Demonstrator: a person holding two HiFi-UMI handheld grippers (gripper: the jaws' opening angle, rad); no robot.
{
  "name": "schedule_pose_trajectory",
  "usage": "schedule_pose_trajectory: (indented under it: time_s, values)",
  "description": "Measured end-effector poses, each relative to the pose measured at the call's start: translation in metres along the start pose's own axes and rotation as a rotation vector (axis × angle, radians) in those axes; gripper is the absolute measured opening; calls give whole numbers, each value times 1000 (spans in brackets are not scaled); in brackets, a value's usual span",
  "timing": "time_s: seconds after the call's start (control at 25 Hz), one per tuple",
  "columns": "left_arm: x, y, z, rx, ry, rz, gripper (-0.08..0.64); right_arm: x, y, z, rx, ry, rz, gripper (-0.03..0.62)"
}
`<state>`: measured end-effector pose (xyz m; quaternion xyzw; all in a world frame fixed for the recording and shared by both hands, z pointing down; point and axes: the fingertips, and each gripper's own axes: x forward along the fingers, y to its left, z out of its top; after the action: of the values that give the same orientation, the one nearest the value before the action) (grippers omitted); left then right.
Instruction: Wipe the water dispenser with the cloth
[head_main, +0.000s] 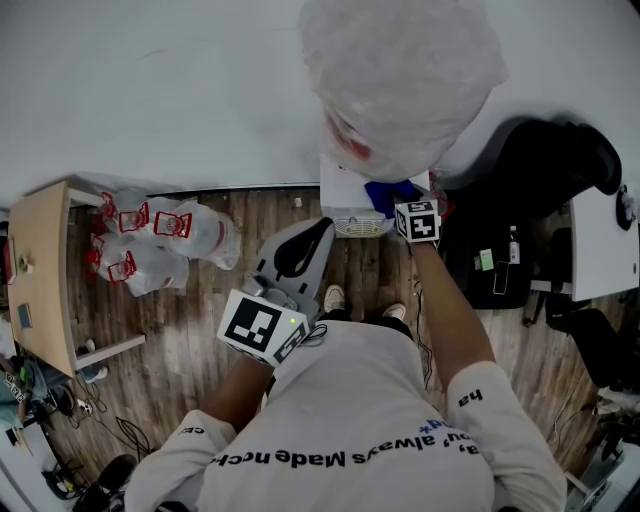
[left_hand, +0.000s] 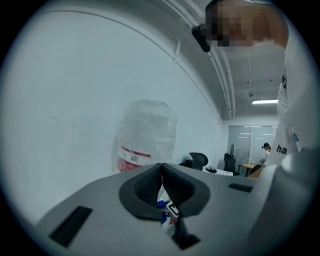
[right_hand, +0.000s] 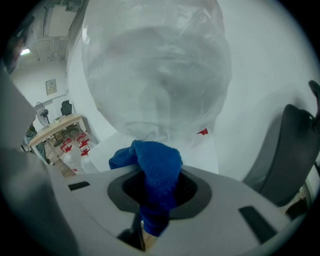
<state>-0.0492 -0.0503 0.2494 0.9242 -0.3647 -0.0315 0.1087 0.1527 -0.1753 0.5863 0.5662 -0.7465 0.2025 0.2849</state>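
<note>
Right claw (right_hand: 156, 192): I grip the blue cloth (right_hand: 157, 167) at lower centre, beneath the water dispenser bottle (right_hand: 155, 75).
Left claw (left_hand: 161, 175): my jaws pressed together, empty.

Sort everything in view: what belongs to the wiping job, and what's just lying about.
Job: blue cloth, pinched in the right gripper; water dispenser; the big bottle on it.
Lying about: clear jugs with red handles; wooden table; black chair; the left gripper, shut and empty.

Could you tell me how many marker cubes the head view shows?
2: a cube on the left gripper, by the person's shirt; a cube on the right gripper, beside the blue cloth.
</note>
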Motion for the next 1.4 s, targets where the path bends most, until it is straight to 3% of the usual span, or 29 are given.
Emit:
schedule_pose_trajectory:
  time_s: [0.72,0.96,1.16,1.4]
  values:
    - [-5,-12,-1,7,-1,-4,20,-26,13,-27,-3,-24,7,97]
    - [-3,-14,3,14,-3,-1,20,-34,9,-24,111,-35,68,101]
    - [0,-11,1,10,-7,11,20,-46,-27,0,148,-114,29,98]
    - [9,-6,1,10,3,16,20,-41,-85,34,142,-127,-52,97]
